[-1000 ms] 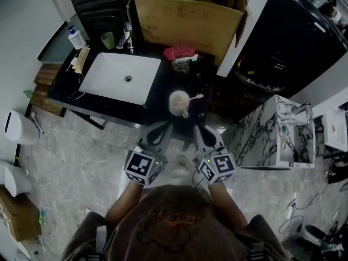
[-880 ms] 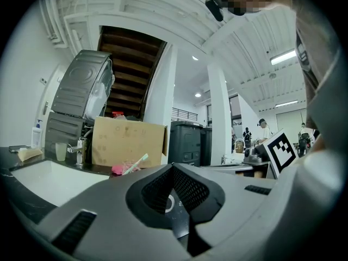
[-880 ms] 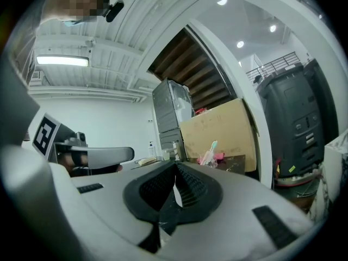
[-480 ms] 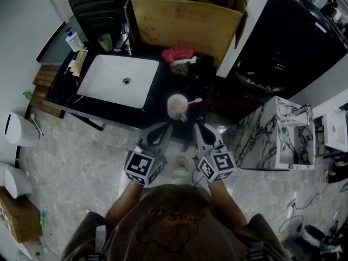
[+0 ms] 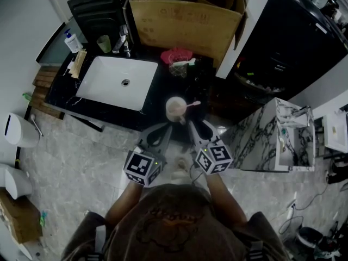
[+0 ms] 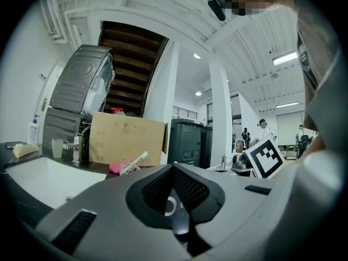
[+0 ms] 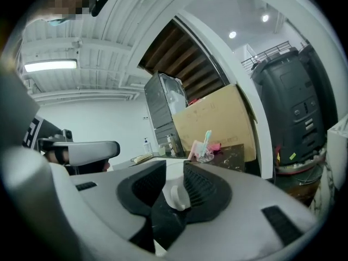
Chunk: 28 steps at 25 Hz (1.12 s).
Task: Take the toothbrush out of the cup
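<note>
A pale cup (image 5: 175,109) stands near the front edge of the black counter (image 5: 157,94). A pink-white toothbrush (image 5: 192,104) sticks out of it to the right. My right gripper (image 5: 194,128) sits just in front of the cup, its jaws opening. In the right gripper view the cup (image 7: 176,196) shows through the gap of the right gripper (image 7: 174,165), and the pads do not press on it. My left gripper (image 5: 161,129) hangs beside it, left of the cup. In its own view the left gripper (image 6: 173,166) is shut and empty.
A white sink (image 5: 115,81) fills the counter's left half, with a tap (image 5: 124,38), a green cup (image 5: 104,43) and a soap bottle (image 5: 71,41) behind it. A cardboard box (image 5: 187,18) stands at the back. A pink cloth (image 5: 175,55) and a glass with another toothbrush (image 5: 181,67) lie before it.
The right gripper has tilted and swung left toward the cup. The cup and counter sit slightly higher and further left in the head view. The left gripper has stayed put.
</note>
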Each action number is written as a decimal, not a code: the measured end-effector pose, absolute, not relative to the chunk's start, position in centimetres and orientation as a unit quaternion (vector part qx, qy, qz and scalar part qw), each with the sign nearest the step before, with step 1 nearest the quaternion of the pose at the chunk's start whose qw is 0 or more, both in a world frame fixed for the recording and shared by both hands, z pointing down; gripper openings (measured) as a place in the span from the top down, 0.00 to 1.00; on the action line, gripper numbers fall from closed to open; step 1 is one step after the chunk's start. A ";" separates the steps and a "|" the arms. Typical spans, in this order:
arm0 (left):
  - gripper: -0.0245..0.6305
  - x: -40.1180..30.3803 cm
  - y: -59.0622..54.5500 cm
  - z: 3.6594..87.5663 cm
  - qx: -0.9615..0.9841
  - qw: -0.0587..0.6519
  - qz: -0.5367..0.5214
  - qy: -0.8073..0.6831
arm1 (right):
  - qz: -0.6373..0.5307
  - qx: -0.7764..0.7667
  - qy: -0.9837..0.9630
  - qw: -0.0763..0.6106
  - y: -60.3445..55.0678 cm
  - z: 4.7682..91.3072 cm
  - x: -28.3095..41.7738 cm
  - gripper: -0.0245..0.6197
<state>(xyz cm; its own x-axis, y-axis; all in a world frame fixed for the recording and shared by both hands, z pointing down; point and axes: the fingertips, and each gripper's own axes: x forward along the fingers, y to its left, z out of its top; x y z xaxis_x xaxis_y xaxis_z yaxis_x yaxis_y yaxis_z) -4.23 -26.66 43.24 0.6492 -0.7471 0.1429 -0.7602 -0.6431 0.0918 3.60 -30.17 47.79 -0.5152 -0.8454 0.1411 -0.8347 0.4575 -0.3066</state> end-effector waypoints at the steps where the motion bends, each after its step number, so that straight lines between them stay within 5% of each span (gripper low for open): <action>1: 0.96 -4.2 -26.7 43.3 0.905 0.072 0.046 -0.416 | -0.175 -0.491 0.853 0.017 -30.5 47.9 3.6 0.77; 28: 0.96 -4.7 -28.0 43.9 0.902 0.080 0.048 -0.422 | -0.227 -0.497 0.837 0.015 -37.1 51.4 2.9 0.75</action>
<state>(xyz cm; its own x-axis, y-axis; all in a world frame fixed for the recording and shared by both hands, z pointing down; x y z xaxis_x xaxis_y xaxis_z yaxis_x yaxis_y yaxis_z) -4.71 -27.96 43.85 0.6384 -0.7540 0.1545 -0.7694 -0.6304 0.1026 2.89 -37.08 51.37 -0.5050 -0.8394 0.2009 -0.8259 0.4024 -0.3949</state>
